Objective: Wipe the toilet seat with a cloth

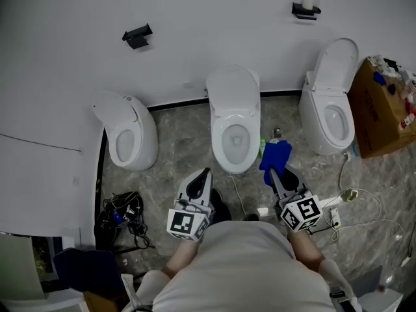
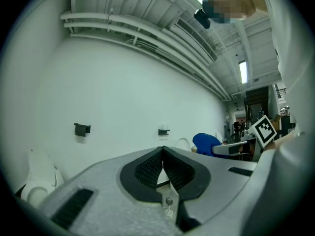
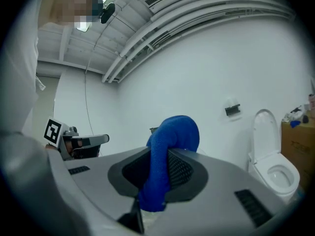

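Straight ahead in the head view stands the middle toilet (image 1: 235, 138), its lid raised against the wall and its white seat (image 1: 220, 142) down around the bowl. My right gripper (image 1: 273, 172) is shut on a blue cloth (image 1: 275, 156), held in the air just right of that bowl. In the right gripper view the cloth (image 3: 170, 149) bulges up between the jaws of the right gripper (image 3: 160, 168). My left gripper (image 1: 199, 182) hovers in front of the bowl, shut and empty. Its jaws meet at the left gripper (image 2: 162, 156) tip, and the cloth (image 2: 205, 142) shows to the right.
A second toilet (image 1: 130, 138) stands at the left and a third (image 1: 331, 112) at the right, lid up. A cardboard box (image 1: 380, 112) sits far right. Cables (image 1: 123, 216) lie on the floor at left, a power strip (image 1: 338, 207) at right. A green bottle (image 1: 262, 149) is beside the middle toilet.
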Available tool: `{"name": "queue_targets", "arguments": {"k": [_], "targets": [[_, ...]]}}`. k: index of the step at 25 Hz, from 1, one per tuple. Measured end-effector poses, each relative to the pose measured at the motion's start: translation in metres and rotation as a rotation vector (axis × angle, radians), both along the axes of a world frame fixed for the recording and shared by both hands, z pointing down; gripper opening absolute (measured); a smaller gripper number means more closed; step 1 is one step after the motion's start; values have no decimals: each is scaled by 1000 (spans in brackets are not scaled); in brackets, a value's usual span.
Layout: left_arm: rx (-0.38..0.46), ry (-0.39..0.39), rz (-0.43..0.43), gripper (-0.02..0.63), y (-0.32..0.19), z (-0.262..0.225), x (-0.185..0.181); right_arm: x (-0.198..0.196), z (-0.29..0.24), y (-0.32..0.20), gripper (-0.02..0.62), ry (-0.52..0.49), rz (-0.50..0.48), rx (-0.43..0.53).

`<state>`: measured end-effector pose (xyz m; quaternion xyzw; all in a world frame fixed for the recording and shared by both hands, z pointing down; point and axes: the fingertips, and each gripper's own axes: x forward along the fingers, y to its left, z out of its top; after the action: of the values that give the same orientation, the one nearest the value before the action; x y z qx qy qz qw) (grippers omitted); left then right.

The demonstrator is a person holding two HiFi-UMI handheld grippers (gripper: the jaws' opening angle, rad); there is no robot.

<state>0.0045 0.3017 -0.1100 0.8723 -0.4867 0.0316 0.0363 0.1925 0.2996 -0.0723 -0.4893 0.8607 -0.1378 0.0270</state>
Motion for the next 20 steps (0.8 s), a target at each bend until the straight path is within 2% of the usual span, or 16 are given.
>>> {"name": "queue_targets", "arguments": {"k": [4,13,17,20], "targets": [[-29,13,38,8,-55,18,-18,-18,9,-41,64,10,31,-18],[-33,4,202,8,-193,34,-52,-64,24,-148,64,50,123,-50],[-28,-37,264,8,-231,45,-55,-72,30,-182,64,68,152,-53],[-64,-44,252,8,-247,55,-49,-69,41,-201,64,86,133,-77]]}}
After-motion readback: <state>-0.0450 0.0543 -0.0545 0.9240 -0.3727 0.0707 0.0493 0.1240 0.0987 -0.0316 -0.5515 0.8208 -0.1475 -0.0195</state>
